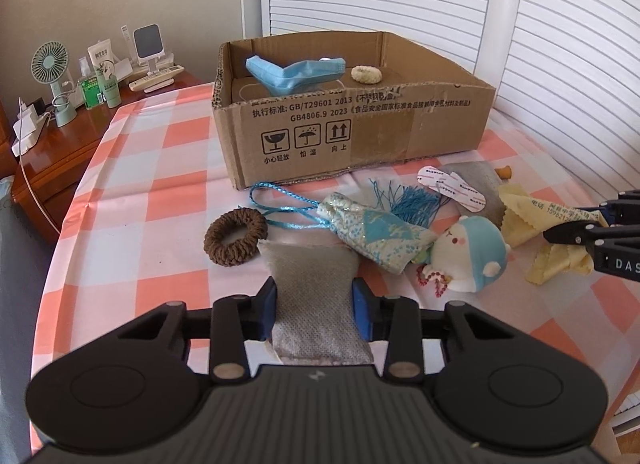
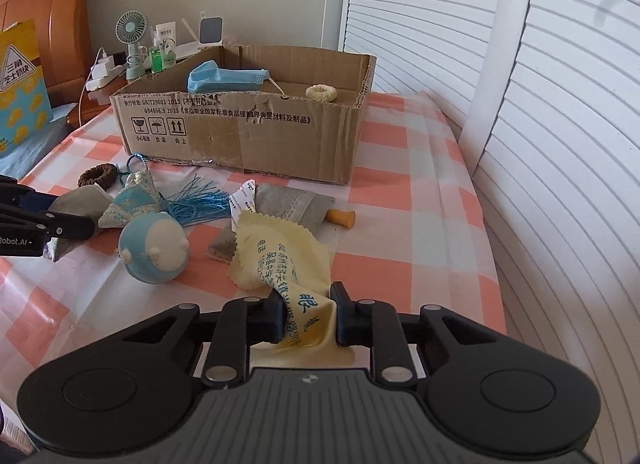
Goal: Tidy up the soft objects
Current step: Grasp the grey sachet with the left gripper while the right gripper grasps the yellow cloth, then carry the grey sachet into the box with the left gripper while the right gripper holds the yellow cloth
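Soft items lie scattered mid-frame on the checked cloth (image 1: 132,168), just below the cardboard box (image 1: 320,136) w/ a blue mask (image 1: 296,72) inside. We've got our left gripper (image 1: 314,304) clamped on a grey pouch (image 1: 316,288), bottom centre; right gripper (image 2: 306,312) pinches the yellow cloth (image 2: 280,252).

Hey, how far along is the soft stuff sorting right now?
Early. Done: a blue face mask and cream scrunchie lie in the cardboard box. In hand: left hand-held gripper clamps a grey pouch; right hand-held gripper pinches the yellow cloth. Left: brown scrunchie, blue sachet, plush toy.
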Action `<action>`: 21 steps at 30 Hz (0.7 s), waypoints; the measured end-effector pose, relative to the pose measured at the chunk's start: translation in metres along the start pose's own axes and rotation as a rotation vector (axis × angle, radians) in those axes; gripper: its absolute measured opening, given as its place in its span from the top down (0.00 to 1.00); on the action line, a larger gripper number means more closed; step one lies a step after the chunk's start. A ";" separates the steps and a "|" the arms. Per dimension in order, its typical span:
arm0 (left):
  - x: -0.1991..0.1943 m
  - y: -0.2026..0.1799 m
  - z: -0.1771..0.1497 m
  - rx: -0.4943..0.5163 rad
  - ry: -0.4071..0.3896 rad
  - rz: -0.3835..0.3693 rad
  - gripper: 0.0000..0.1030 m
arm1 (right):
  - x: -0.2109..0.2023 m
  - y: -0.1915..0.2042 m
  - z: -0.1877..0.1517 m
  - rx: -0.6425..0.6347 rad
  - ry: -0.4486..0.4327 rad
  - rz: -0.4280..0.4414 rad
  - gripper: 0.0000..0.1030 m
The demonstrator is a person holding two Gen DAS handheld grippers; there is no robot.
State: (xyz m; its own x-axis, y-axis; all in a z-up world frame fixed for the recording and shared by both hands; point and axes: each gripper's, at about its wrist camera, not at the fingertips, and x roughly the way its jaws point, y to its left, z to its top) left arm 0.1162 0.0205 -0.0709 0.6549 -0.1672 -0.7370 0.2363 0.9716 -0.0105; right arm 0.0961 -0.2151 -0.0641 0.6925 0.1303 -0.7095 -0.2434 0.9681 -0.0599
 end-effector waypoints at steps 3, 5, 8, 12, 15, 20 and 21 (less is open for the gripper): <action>-0.006 0.002 0.000 0.015 0.007 -0.016 0.65 | -0.007 0.000 0.001 -0.007 -0.008 0.002 0.79; -0.010 0.003 0.000 0.026 0.011 -0.024 0.65 | -0.012 0.001 0.002 -0.014 -0.016 -0.001 0.79; -0.019 0.003 0.000 0.047 0.010 -0.029 0.65 | -0.019 0.002 0.004 -0.028 -0.026 -0.004 0.79; -0.030 0.004 0.003 0.073 0.002 -0.035 0.65 | -0.027 0.004 0.006 -0.046 -0.036 -0.010 0.79; -0.039 0.005 0.005 0.089 -0.005 -0.050 0.65 | -0.034 0.005 0.009 -0.061 -0.046 -0.012 0.79; -0.049 0.005 0.011 0.110 -0.009 -0.079 0.65 | -0.043 0.006 0.014 -0.075 -0.062 -0.005 0.79; -0.052 0.005 0.012 0.112 -0.010 -0.086 0.65 | -0.044 0.007 0.016 -0.079 -0.066 -0.006 0.79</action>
State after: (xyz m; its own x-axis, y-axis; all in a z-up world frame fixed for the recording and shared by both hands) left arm 0.0924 0.0318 -0.0248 0.6358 -0.2516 -0.7297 0.3703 0.9289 0.0024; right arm 0.0748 -0.2111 -0.0220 0.7363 0.1412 -0.6617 -0.2903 0.9493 -0.1206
